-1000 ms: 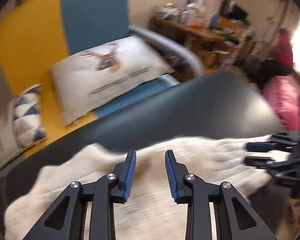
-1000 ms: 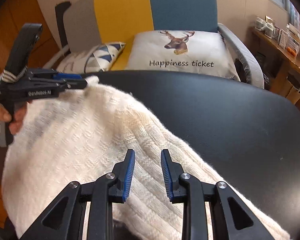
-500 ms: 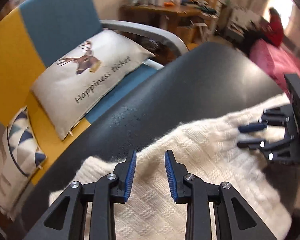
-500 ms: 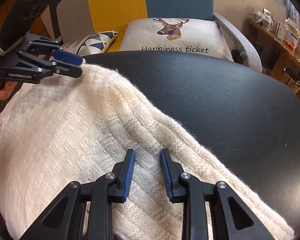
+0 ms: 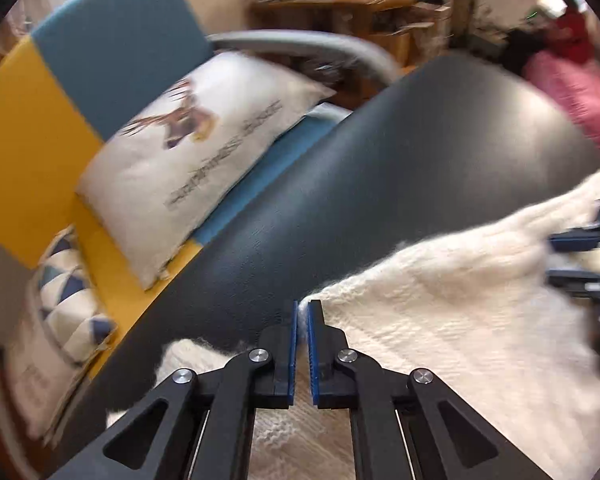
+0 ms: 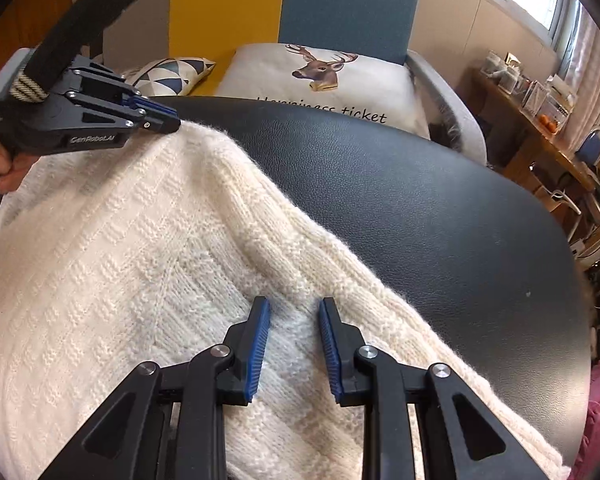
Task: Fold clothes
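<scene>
Pinching the cream sweater edge, left tool nearly closed; right tool agape, empty.

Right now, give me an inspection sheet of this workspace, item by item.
Surface: black leather-look table, rounded edge, far half bare.
Job's things: cream knit sweater spread over the near side, not yet folded.
Clutter: nothing seen on the table besides the sweater.
Grippers: left gripper closed at the sweater's far edge, seemingly pinching it; right gripper open over the knit.
Cables: nothing seen on the table.
Surroundings: yellow and blue armchair with a deer cushion and a triangle-pattern cushion; cluttered wooden desk at the right under a window.
</scene>
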The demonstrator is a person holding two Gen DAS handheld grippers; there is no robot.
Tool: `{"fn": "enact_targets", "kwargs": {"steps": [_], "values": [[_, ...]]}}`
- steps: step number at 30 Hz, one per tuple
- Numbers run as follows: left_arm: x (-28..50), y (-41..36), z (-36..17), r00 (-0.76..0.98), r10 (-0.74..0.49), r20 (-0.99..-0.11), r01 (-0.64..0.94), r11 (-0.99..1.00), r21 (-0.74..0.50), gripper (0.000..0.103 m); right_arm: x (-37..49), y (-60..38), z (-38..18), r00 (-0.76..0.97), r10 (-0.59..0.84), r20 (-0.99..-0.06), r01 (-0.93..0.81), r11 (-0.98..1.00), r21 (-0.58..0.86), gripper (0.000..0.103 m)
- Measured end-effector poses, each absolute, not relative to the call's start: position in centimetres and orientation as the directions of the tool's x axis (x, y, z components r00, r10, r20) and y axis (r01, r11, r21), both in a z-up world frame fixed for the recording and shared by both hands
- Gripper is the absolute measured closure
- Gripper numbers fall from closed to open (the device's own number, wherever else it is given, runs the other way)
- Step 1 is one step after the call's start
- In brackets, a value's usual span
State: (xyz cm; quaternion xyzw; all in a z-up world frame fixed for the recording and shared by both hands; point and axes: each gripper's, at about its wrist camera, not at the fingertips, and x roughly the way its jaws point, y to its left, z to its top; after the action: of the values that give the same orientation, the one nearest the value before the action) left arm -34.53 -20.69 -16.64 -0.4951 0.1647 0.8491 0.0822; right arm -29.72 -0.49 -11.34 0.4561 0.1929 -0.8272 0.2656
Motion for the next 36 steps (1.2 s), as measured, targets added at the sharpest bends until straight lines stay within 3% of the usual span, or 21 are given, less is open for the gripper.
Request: {"fn": "enact_targets", "kwargs": {"steps": [2, 6, 8, 11, 15, 19, 21, 27, 31, 36], "values": [[-33.8, -20.1, -16.1, -0.526, -0.004, -0.851, -0.28, -0.943, 0.178, 0.097, -30.0, -0.2, -11.3, -0.43, -0.272, -0.861, 0.604, -0.795, -0.051, 0.079], [-32.0, -22.8, -12.6, -0.539, 0.235, -0.809, -0.243, -0.963, -0.118, 0.095, -31.1, -0.1, -9.3, -0.379, -0.38, -0.844, 0.6, -0.795, 0.088, 0.079], [-30.7, -25.4, -10.8, -0.581, 0.249, -0.774, -0.191, -0.967, -0.168, 0.086, -31.0, -1.1, -8.1, -0.37, -0.447, -0.814, 0.627, -0.767, 0.136, 0.079], [-28.8, -30.1, -9.6, -0.621, 0.168, -0.766, -0.071, -0.985, -0.158, 0.082, -30.5, -4.5, -7.6, -0.332, -0.505, -0.797, 0.69, -0.706, 0.159, 0.077], [-26.4, -35.5, -11.1, -0.561, 0.025, -0.828, 0.065, -0.995, -0.075, 0.083, -29.7, -9.9, -8.1, -0.257, -0.541, -0.801, 0.757, -0.627, 0.181, 0.077], [-24.7, -36.7, -13.1, -0.521, 0.076, -0.85, 0.023, -0.994, -0.104, 0.083, -30.5, -13.5, -9.1, -0.212, -0.573, -0.791, 0.762, -0.605, 0.233, 0.077], [-24.8, -36.6, -14.1, -0.515, 0.046, -0.856, 0.03, -0.997, -0.071, 0.083, -31.1, -15.1, -9.1, -0.188, -0.601, -0.777, 0.762, -0.589, 0.271, 0.077], [-24.6, -38.5, -16.2, -0.558, -0.009, -0.83, 0.228, -0.963, -0.143, 0.083, -32.3, -16.0, -10.5, -0.211, -0.557, -0.804, 0.725, -0.64, 0.254, 0.081], [-23.8, -37.3, -16.2, -0.567, -0.085, -0.819, 0.232, -0.971, -0.06, 0.083, -33.1, -16.6, -11.4, -0.225, -0.525, -0.821, 0.699, -0.674, 0.24, 0.081], [-22.3, -35.8, -14.6, -0.592, -0.015, -0.806, 0.217, -0.966, -0.141, 0.082, -31.0, -11.5, -8.7, -0.222, -0.658, -0.719, 0.622, -0.664, 0.416, 0.079]]}}
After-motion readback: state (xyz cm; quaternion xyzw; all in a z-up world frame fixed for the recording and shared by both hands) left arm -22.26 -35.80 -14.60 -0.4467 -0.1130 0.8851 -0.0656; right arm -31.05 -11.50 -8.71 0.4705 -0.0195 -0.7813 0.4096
